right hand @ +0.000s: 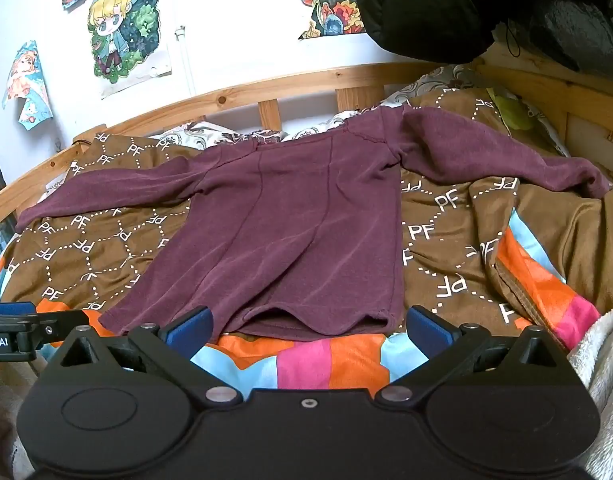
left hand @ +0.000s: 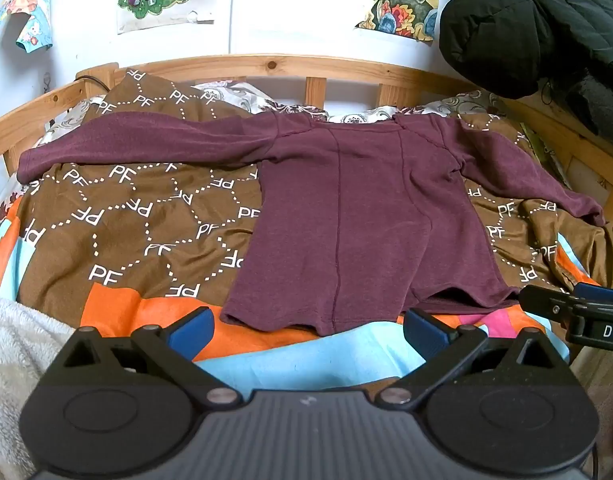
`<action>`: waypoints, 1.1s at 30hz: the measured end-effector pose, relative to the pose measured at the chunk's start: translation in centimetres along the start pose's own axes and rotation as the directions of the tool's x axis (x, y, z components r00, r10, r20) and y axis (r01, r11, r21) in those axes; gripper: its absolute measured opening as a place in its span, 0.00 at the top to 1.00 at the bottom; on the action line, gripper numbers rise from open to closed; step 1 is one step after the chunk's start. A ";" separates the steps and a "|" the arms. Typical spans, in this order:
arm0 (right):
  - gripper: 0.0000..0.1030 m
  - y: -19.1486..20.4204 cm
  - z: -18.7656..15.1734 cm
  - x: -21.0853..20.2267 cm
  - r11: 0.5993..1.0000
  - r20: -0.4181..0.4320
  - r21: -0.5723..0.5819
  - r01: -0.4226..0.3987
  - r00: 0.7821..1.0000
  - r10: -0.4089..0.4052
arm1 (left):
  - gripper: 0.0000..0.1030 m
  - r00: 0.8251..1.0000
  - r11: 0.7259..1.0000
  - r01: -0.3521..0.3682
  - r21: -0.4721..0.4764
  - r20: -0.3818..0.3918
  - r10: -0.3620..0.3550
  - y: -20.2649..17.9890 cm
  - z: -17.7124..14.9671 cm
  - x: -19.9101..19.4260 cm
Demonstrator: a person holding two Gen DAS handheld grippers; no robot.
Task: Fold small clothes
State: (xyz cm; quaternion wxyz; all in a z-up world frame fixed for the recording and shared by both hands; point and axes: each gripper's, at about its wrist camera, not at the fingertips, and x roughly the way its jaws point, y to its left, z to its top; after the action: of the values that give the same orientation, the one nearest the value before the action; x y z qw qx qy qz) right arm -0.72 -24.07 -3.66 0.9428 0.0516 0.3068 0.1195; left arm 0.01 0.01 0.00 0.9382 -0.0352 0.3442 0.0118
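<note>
Room: wooden bed frame [left hand: 266,65] against a white wall with cartoon posters [right hand: 124,28]; a dark puffy jacket [left hand: 526,28] hangs at the right.
Surface: brown bedspread [left hand: 146,216] printed with white letters and dotted hexagons, smooth and a bit rumpled, over an orange, blue and pink blanket [right hand: 306,360].
Shirt: maroon long-sleeved top [left hand: 346,220] lies flat in the middle of the bed, neck toward the headboard, hem nearest the tongs, both sleeves spread wide; likely laid out this way so it can be folded cleanly.
Fabric: soft matte knit, long seams down the body, hem slightly gaping on the right side.
Left tongs [left hand: 306,330]: jaws wide apart, gripping nothing, hovering just short of the hem.
Right tongs [right hand: 308,330]: jaws wide apart too, empty, lined up with the hem's right half.
Fingers: blue pads [right hand: 190,326] on black arms.
Judgement: folding hasn't started; hem corners look like the natural first grab.
Edges: fluffy white blanket [left hand: 18,344] beside the bed.
</note>
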 end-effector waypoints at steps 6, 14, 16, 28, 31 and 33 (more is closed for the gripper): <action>0.00 0.0 0.0 0.0 1.000 -0.001 0.001 0.000 1.000 0.000 | 0.01 1.000 1.000 0.001 -0.001 0.001 -0.001 0.0 0.0 0.0; 0.00 0.0 0.0 0.0 1.000 -0.002 0.002 0.000 1.000 0.000 | 0.01 1.000 1.000 0.000 0.000 0.000 0.000 0.0 0.0 0.0; 0.00 0.1 -0.1 0.0 1.000 -0.003 0.002 0.000 1.000 0.000 | 0.01 1.000 1.000 0.000 0.000 -0.001 0.000 0.0 0.0 0.0; 0.00 -0.3 1.6 1.2 0.997 -0.119 0.046 0.062 0.991 -0.056 | 0.01 0.996 0.998 0.032 -0.053 -0.082 -0.036 0.9 1.6 1.7; 0.00 -0.7 2.6 1.4 0.996 -0.128 0.049 0.078 0.989 -0.071 | 0.01 0.993 0.996 0.037 -0.081 -0.107 -0.046 1.1 2.6 2.7; 0.00 -1.1 3.3 1.6 0.995 -0.129 0.059 0.081 0.989 -0.073 | 0.01 0.991 0.995 0.039 -0.095 -0.122 -0.051 1.2 3.3 3.4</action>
State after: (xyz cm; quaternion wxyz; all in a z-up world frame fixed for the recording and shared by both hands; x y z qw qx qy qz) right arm 2.69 -24.82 -2.14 0.9233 0.0620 0.3714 0.0762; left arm 4.66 1.40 0.30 0.9123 -0.0869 0.4002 0.0043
